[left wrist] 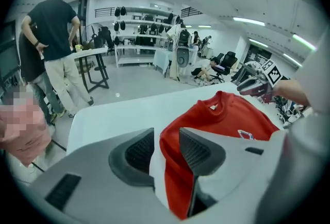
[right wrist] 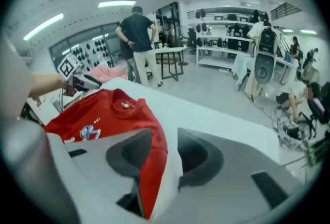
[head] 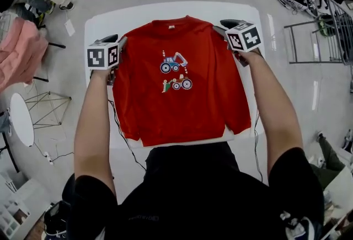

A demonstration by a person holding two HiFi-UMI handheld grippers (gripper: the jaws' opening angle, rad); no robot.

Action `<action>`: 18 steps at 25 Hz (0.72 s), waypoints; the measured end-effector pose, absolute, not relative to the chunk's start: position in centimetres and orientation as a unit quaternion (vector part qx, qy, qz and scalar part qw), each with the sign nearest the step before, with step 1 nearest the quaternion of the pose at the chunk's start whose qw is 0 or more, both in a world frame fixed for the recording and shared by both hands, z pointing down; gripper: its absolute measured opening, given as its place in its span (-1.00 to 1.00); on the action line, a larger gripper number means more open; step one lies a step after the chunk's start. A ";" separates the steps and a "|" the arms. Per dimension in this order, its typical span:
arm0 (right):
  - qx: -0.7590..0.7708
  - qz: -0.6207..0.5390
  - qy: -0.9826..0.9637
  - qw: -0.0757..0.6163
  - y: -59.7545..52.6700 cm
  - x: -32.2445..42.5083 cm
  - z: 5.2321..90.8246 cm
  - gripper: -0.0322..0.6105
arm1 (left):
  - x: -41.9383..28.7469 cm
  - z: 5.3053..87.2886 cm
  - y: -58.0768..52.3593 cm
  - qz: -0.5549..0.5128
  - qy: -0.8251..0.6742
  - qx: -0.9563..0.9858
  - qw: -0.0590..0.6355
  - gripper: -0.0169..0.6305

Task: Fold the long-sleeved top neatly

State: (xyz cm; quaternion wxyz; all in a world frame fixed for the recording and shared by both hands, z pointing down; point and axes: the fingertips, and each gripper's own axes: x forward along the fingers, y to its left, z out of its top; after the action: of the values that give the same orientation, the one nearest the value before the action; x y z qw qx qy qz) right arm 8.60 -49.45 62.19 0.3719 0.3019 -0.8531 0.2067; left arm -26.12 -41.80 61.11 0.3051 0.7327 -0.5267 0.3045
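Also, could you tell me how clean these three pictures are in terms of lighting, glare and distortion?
Head view: even light, sharp, hardly any shadow from the red top on the white table; glare streaks on the floor. Left gripper view: fisheye bending, dark corners, left tongs slightly soft. Right gripper view: the same, right tongs soft too.

Red top with blue and red vehicle print, white table

Red top: lower half is hidden behind left hand-held gripper in its own view, and behind right hand-held gripper in the right gripper view. Head view: marker cubes cover both grippers' jaws; neck label is too small to read.
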 end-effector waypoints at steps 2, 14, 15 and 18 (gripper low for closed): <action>0.321 0.257 -0.854 0.319 -48.8 10.5 60.7 -0.39 | -26.7 59.9 -40.6 0.286 -0.524 0.744 0.302 -0.52; 0.343 0.355 -0.792 0.360 -42.0 15.1 65.0 -0.37 | -26.0 61.0 -34.2 0.282 -0.484 0.738 0.375 -0.40; 0.345 0.361 -0.789 0.357 -41.6 15.1 65.1 -0.38 | -25.8 61.1 -34.1 0.281 -0.485 0.736 0.379 -0.40; 0.346 0.378 -0.781 0.355 -40.3 15.4 65.4 -0.39 | -25.0 61.4 -34.3 0.267 -0.484 0.733 0.396 -0.40</action>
State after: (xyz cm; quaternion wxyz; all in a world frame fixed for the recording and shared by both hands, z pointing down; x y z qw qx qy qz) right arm 15.39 -40.26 65.38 0.3554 0.3465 -0.7813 0.3784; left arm -25.01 -34.26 61.42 0.3959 0.7331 -0.4842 0.2672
